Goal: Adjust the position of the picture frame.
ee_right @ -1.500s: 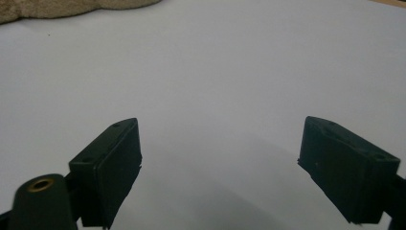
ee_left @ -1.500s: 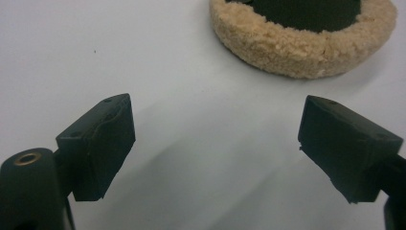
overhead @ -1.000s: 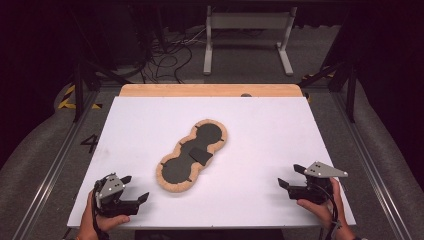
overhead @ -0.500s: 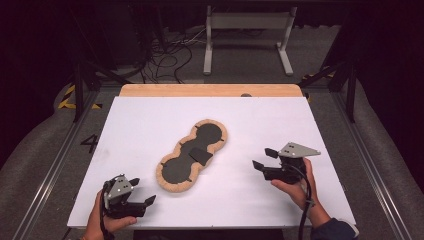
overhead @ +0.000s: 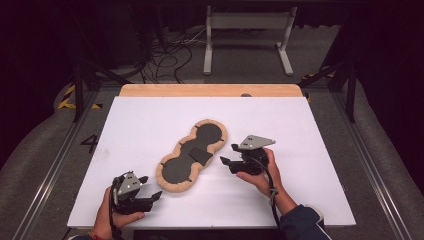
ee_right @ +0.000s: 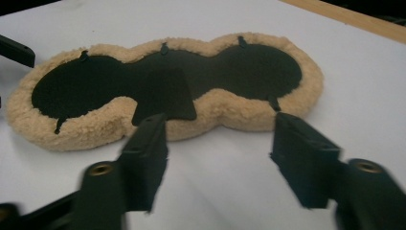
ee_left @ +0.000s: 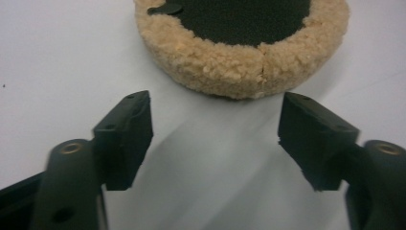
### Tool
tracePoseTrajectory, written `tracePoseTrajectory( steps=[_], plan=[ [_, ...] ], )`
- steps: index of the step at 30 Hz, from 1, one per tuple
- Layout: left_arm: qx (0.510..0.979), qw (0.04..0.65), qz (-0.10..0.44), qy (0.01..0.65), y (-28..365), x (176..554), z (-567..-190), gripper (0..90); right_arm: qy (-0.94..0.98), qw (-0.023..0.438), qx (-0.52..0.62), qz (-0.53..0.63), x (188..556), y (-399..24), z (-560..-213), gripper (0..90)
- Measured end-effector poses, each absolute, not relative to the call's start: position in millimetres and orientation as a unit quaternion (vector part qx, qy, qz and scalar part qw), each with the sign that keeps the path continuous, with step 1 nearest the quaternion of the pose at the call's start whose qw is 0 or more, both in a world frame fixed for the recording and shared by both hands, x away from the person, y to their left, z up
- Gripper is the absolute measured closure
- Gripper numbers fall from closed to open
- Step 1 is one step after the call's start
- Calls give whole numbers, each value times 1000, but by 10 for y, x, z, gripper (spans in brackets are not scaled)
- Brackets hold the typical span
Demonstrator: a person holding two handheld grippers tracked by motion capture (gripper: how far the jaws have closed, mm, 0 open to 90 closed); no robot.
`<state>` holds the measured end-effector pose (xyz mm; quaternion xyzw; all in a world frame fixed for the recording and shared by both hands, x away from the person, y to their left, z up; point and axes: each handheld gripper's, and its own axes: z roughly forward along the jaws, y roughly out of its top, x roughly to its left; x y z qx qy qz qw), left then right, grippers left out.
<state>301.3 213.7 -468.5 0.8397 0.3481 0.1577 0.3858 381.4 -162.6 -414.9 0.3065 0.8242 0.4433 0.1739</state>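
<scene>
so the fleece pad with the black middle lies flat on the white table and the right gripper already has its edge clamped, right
Not quite. The fleece pad does lie flat on the white table, but the right gripper has not clamped it. The right gripper view shows its jaws, which have just been closing, apart and short of the pad's edge, with bare table between them.

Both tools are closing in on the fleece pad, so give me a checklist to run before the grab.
1. Left tool empty, jaws apart though just closing: ok.
2. Right tool empty, jaws apart though just closing: ok.
3. Fleece pad lies flat on the white table: ok.
4. Left tool faces the pad's near rounded end, not touching: ok.
5. Right tool faces the pad's narrow waist by the black flap: ok.
6. Fleece edge thin enough to pinch: cannot tell.
</scene>
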Motion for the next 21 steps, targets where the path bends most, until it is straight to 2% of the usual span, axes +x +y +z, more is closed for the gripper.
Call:
tracePoseTrajectory(
  steps=[1, 2, 3, 6, 9, 11, 21],
  plan=[
    [837, 387, 159, 352, 2142, 3002, -4686, 400, 825, 176, 303, 443, 3830, -1604, -4145, 577],
    [837, 387, 159, 352, 2142, 3002, -4686, 462, 825, 176, 303, 443, 3830, -1604, -4145, 577],
    [838, 388, 155, 351, 2158, 3000, -4682, 462, 825, 182, 302, 442, 3856, -1579, -4141, 643],
    [837, 395, 149, 348, 2177, 2984, -4665, 711, 820, 177, 312, 446, 3995, -1539, -4138, 794],
    [842, 396, 139, 340, 2148, 2963, -4651, 856, 822, 185, 316, 437, 4131, -1495, -4134, 878],
    [847, 394, 131, 334, 2101, 2950, -4655, 878, 823, 190, 320, 429, 4226, -1463, -4140, 900],
    [841, 390, 140, 348, 2087, 2987, -4644, 849, 838, 194, 326, 393, 4500, -1291, -4270, 900]
  ],
)
